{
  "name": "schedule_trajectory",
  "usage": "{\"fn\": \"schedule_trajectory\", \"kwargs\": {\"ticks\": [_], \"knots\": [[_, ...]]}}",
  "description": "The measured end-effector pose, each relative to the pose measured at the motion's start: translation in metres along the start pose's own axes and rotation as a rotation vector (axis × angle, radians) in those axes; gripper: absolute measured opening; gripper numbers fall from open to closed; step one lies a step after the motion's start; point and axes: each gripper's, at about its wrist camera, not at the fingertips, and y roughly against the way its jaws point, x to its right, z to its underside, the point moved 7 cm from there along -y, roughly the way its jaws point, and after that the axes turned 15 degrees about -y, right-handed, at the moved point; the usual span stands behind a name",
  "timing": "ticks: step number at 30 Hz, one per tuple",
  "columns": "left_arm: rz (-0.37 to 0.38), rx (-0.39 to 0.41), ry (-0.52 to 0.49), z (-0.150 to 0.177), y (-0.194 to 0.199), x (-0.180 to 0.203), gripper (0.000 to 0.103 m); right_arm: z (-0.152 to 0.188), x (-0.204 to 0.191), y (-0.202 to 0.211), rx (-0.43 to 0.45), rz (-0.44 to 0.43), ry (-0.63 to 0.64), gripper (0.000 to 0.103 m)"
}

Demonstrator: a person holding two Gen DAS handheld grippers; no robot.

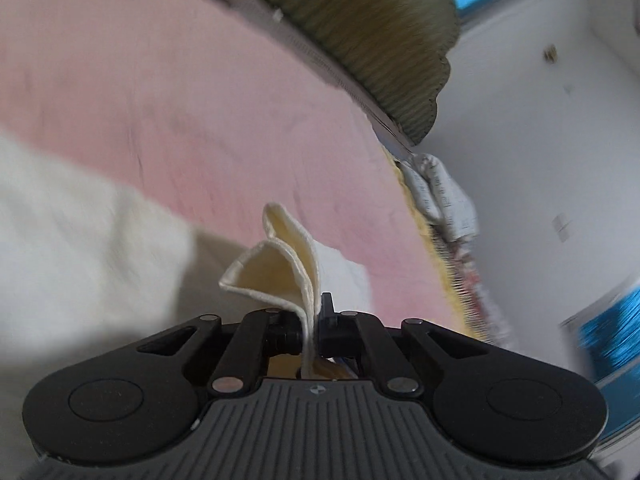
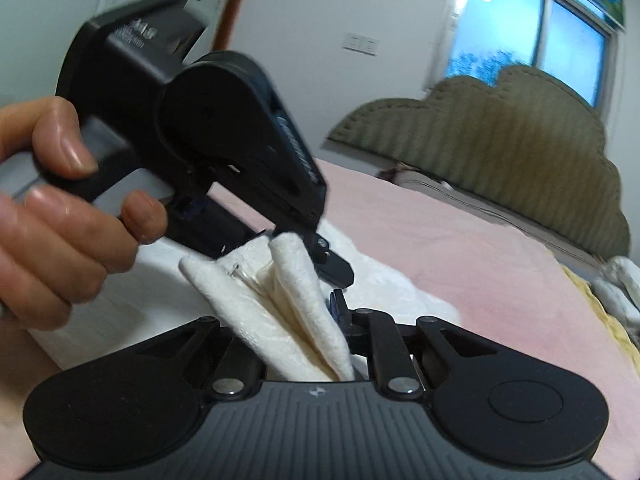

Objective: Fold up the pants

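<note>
Both grippers' jaws clamp cream pants [image 2: 296, 312], left gripper [image 1: 314, 330], right gripper [image 2: 340, 320]; label blurred, unreadable

Cream-white pants [image 2: 296, 308] – pink bedsheet [image 1: 180, 120] – olive ribbed headboard [image 2: 500, 152], black gripper fingers [image 1: 326, 308].

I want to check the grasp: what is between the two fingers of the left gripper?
The left wrist view shows a folded edge of the cream pants pinched between the fingers of the left gripper; nothing else lies there.
</note>
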Motion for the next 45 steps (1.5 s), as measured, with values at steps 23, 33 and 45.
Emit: {"fn": "schedule_trajectory", "kwargs": {"ticks": [23, 33, 45], "knots": [[-0.490, 0.001, -0.313, 0.025, 0.094, -0.092, 0.022, 0.007, -0.170, -0.046, -0.144, -0.258, 0.223, 0.019], [-0.684, 0.032, -0.466, 0.013, 0.118, -0.088, 0.046, -0.025, -0.103, 0.024, -0.256, -0.488, -0.049, 0.028], [-0.650, 0.054, -0.554, -0.002, 0.098, -0.045, 0.046, -0.015, -0.042, -0.031, -0.296, -0.184, -0.172, 0.029]]}}
